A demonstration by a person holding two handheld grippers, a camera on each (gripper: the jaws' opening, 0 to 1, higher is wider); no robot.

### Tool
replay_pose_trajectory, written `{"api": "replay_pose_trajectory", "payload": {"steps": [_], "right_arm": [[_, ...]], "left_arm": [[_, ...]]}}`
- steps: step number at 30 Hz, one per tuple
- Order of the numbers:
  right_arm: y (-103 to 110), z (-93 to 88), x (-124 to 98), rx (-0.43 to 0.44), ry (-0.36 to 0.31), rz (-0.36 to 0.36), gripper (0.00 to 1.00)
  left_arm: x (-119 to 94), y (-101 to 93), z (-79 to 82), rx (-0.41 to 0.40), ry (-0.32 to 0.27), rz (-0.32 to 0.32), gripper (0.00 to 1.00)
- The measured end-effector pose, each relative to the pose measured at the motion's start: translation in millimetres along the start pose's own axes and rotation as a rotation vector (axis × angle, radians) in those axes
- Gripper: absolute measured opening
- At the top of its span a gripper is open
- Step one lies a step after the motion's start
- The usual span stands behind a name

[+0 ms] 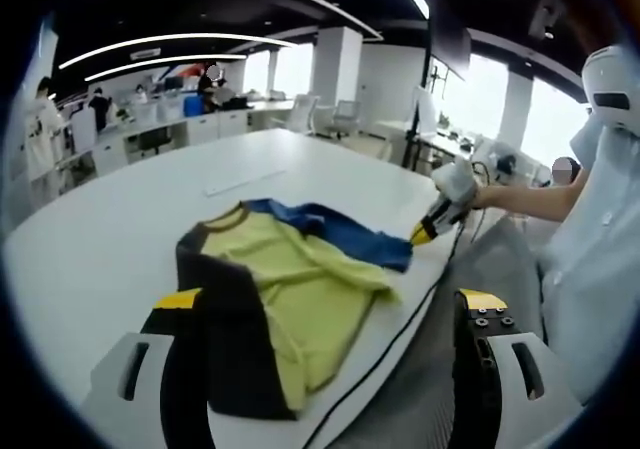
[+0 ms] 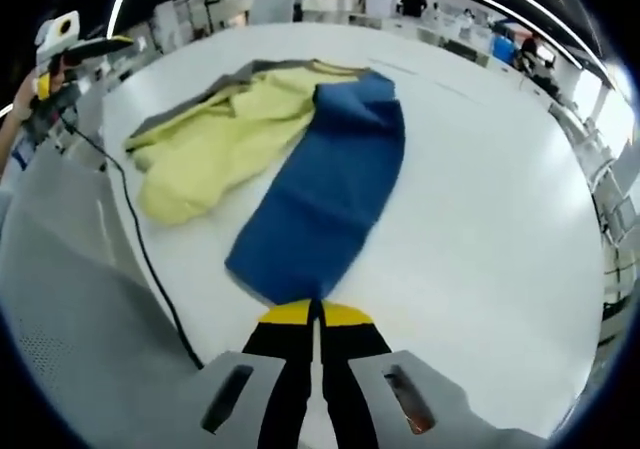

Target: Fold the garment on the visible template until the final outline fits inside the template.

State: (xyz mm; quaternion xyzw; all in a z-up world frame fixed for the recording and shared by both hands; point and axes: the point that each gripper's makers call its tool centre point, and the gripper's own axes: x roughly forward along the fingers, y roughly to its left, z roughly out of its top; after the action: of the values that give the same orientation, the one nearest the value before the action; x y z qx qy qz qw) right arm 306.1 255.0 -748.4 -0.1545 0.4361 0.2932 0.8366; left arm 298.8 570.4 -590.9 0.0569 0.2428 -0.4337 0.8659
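A yellow garment (image 1: 300, 289) with a dark grey sleeve (image 1: 225, 319) and a blue sleeve (image 1: 335, 231) lies crumpled on the white table (image 1: 130, 209). My left gripper (image 1: 330, 301) hovers at the near edge, jaws wide apart, the grey sleeve lying between them. In the left gripper view my right gripper (image 1: 420, 235) meets the tip of the blue sleeve. In the right gripper view the blue sleeve (image 2: 330, 184) stretches out flat from the yellow body (image 2: 215, 139) to my right gripper (image 2: 315, 314), whose yellow tips are pressed together on its end. My left gripper (image 2: 70, 54) shows at upper left.
A black cable (image 2: 140, 249) runs along the table edge beside a grey perforated surface (image 2: 70, 299). A thin pale strip (image 1: 245, 181) lies on the table beyond the garment. A person's sleeve (image 1: 590, 249) is at the right. Office desks and people stand far behind.
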Motion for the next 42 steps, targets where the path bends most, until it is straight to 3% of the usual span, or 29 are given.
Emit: {"api": "replay_pose_trajectory", "payload": {"steps": [16, 32, 42], "right_arm": [[-60.3, -4.9, -16.9, 0.003, 0.043, -0.124, 0.02], [-115.0, -26.1, -24.4, 0.021, 0.121, -0.192, 0.02], [-147.5, -29.0, -30.3, 0.016, 0.158, -0.233, 0.02]], "left_arm": [[-3.4, 4.3, 8.3, 0.012, -0.02, 0.024, 0.99], [-7.3, 3.7, 4.4, -0.003, -0.016, 0.039, 0.98], [-9.8, 4.2, 4.0, -0.002, -0.018, 0.057, 0.98]]}}
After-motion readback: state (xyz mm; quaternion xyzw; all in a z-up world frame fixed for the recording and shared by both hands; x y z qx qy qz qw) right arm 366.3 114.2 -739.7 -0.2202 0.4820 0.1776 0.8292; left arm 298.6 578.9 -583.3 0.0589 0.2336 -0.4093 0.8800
